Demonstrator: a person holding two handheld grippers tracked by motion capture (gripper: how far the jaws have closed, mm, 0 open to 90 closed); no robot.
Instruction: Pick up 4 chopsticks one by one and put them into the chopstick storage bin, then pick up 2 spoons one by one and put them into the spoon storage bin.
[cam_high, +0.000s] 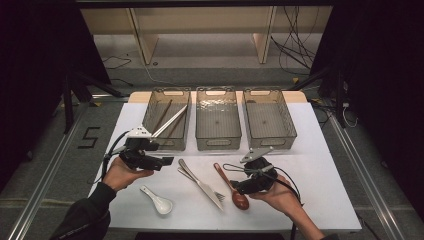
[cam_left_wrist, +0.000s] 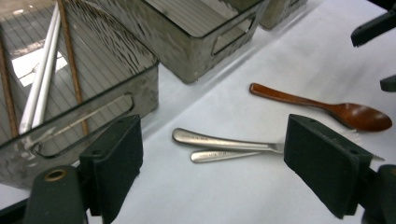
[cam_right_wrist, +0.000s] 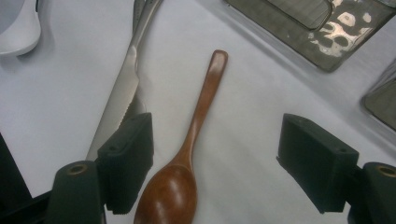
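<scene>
The white surface (cam_high: 320, 165) carried three clear bins, the leftmost bin (cam_high: 167, 120) holding chopsticks (cam_high: 170, 121), while the left claw (cam_left_wrist: 212, 158) stood wide apart and empty near it, and the right claw (cam_right_wrist: 215, 161) gaped, gripping nothing, over the wooden spoon (cam_right_wrist: 187, 154) lying beside the knife (cam_right_wrist: 119, 107).

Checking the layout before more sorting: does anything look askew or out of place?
One oddity: the white chopsticks in the left bin lean with their tips over its far right rim. The knife and fork lie crossed on the table.
</scene>
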